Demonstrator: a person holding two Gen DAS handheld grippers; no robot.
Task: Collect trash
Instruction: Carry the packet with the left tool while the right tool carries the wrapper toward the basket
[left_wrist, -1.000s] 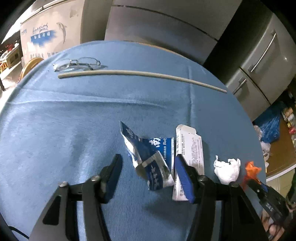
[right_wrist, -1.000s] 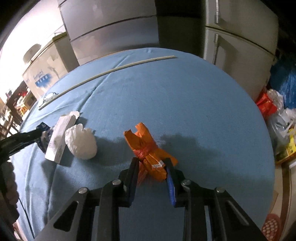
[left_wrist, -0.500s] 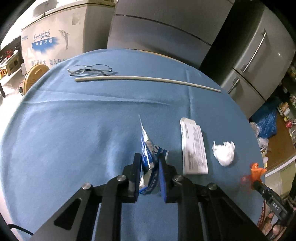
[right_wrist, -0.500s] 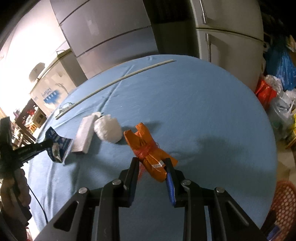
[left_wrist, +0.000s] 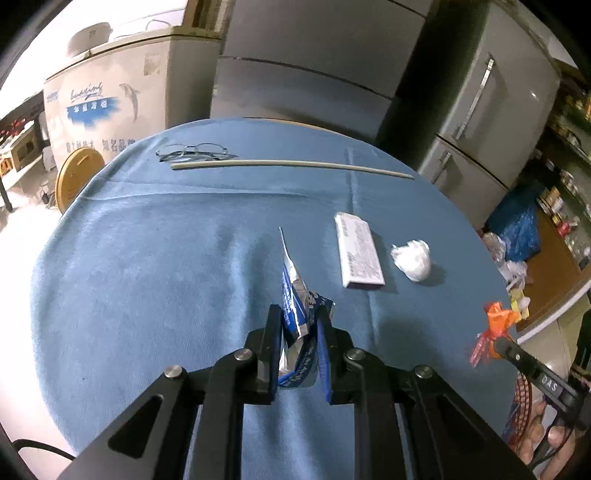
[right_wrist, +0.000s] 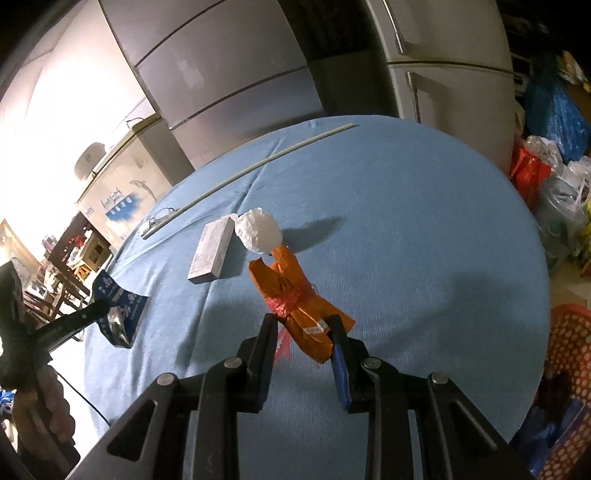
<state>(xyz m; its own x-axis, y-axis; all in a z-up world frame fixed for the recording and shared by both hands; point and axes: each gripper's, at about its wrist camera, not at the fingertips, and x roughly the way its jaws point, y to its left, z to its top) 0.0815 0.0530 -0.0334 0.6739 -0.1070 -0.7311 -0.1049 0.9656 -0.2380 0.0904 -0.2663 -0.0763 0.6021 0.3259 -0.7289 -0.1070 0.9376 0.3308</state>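
Left gripper (left_wrist: 298, 320) jaws clamped on blue wrapper (left_wrist: 294, 295), right gripper (right_wrist: 303, 325) jaws gripped orange wrapper (right_wrist: 295, 295), white box (left_wrist: 357, 254) and tissue wad (left_wrist: 413, 258) beyond blue wrapper on counter (left_wrist: 147, 266)

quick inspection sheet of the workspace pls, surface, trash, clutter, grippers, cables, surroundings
Surface: round table under a blue cloth, creased.
Job's things: blue wrapper and orange wrapper both gripped; white box and tissue ball lie on the cloth, close together.
Clutter: glasses and long stick at the far edge.
Grippers: left gripper shut on blue wrapper; right gripper shut on orange wrapper.
Cables: thin black cable by the left hand.
Surroundings: fridges, chest freezer, red basket, bags on the floor.
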